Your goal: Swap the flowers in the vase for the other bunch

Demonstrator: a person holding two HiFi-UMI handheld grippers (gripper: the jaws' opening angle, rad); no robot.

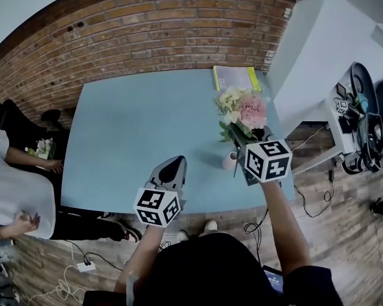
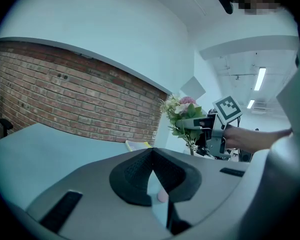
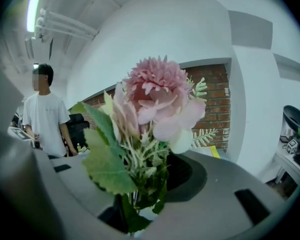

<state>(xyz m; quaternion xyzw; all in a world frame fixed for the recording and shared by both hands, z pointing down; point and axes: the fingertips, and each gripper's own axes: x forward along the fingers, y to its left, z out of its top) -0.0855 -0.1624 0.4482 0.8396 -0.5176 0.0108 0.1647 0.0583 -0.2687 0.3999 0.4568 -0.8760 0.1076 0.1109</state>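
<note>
Pink flowers (image 3: 157, 91) — pale-blue table (image 1: 134, 139)

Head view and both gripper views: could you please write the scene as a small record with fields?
table: light blue, with a brick wall behind it
flowers: pink bunch, raised above the table
right gripper: tongs shut on the flower stems
left gripper: tongs together, nothing in them
vase: small, pink, on the table below the flowers
book: yellow, at the table's far edge

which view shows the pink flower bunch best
The right gripper view: the pink and white flower bunch fills the frame, stems in the right claw. The head view shows it small from above; the left gripper view, distant.
</note>
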